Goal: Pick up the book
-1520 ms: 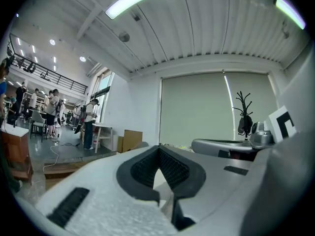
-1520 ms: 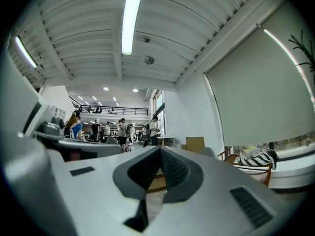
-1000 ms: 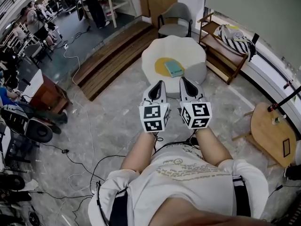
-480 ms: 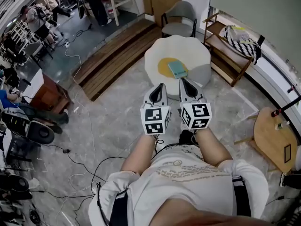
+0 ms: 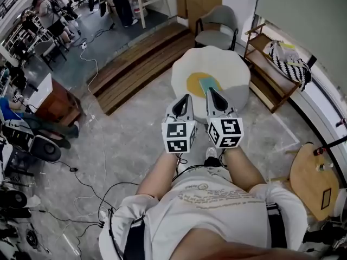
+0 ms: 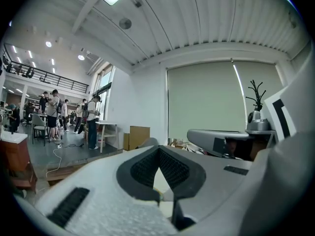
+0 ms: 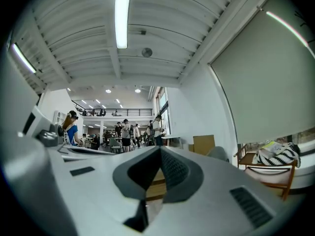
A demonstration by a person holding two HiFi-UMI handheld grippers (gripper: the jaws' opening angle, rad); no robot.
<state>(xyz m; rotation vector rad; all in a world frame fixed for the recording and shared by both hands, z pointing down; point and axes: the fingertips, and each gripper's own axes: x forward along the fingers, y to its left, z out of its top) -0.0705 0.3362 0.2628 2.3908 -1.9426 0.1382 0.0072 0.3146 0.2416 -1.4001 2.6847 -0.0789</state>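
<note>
A teal book (image 5: 210,83) lies on the yellow centre of a low white scalloped table (image 5: 233,75) ahead of me in the head view. Both grippers are held side by side at chest height, pointing roughly level toward that table. My left gripper (image 5: 187,96) is shut and empty, with its tip short of the table's near edge. The right gripper (image 5: 209,90) is shut too and holds nothing; its tip overlaps the book's near edge in the picture but hangs well above it. In the gripper views the left gripper (image 6: 158,149) and right gripper (image 7: 160,149) show closed jaws, and the book is hidden.
A grey armchair (image 5: 217,30) stands behind the table. A wooden rack (image 5: 265,72) with a striped bag (image 5: 290,58) is at the right. Wooden steps (image 5: 135,64) run at the left. A round wooden side table (image 5: 312,180) is at my right. Cables (image 5: 92,183) cross the floor.
I have walked forward: the white table and the book have come nearer to the gripper tips in the head view. Both grippers stayed shut and side by side.
</note>
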